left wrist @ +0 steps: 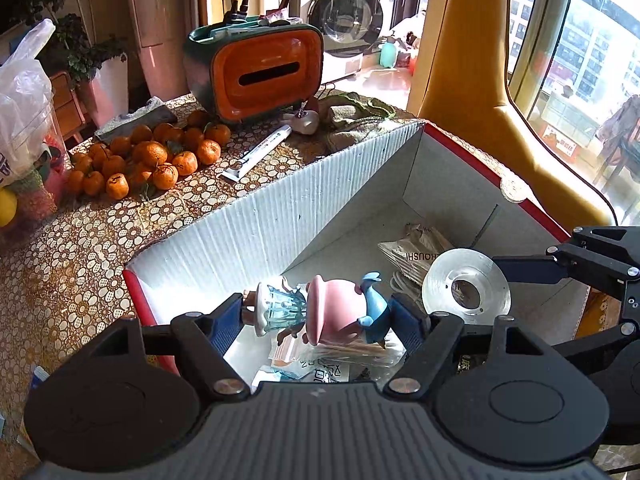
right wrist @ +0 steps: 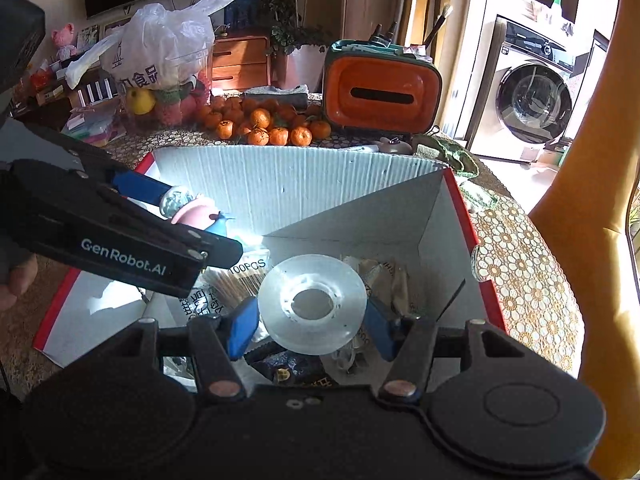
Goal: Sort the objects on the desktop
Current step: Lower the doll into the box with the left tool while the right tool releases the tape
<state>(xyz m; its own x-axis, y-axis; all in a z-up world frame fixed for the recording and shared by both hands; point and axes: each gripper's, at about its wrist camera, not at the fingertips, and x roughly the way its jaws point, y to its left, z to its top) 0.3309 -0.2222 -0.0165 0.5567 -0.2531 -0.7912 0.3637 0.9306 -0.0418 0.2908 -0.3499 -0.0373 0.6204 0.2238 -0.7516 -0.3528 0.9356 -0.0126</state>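
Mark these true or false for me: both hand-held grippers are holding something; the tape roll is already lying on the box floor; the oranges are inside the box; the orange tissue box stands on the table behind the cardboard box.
1. Both hand-held grippers hold something. True: the left hand-held gripper is shut on a figurine, the right hand-held gripper on a clear tape roll.
2. The tape roll lies on the box floor. False: it is held between the fingers above the cardboard box.
3. The oranges are inside the box. False: they sit in a pile on the table, outside it.
4. The orange tissue box stands on the table behind the cardboard box. True.
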